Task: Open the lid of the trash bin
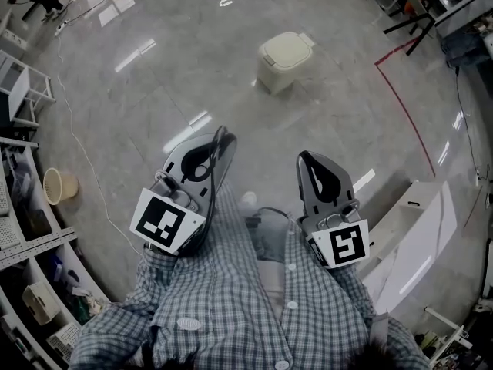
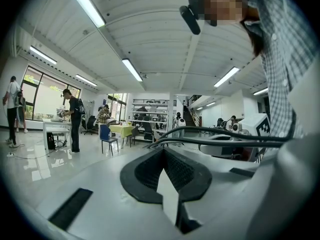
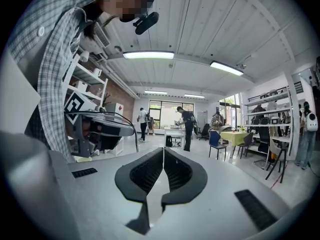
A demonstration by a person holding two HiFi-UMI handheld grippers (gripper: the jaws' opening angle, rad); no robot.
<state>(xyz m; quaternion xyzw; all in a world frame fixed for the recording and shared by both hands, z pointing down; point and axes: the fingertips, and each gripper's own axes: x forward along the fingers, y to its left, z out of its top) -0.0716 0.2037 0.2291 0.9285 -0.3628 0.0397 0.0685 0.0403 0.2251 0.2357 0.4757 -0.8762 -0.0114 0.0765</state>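
The trash bin (image 1: 285, 58) is a small cream box with its lid down, standing on the grey floor well ahead of me. Both grippers are held close to my body and point up and forward, far from the bin. My left gripper (image 1: 223, 136) is shut with nothing in it; in the left gripper view its black pads (image 2: 150, 170) meet at the tips. My right gripper (image 1: 303, 159) is shut and empty too, its pads (image 3: 176, 169) touching at the front. Neither gripper view shows the bin.
A white cabinet (image 1: 416, 237) lies on the floor at my right. A red tape line (image 1: 404, 97) curves right of the bin. A wicker basket (image 1: 58, 185), shelves and a white cable (image 1: 75, 129) are on the left. People stand (image 3: 188, 126) and sit at tables.
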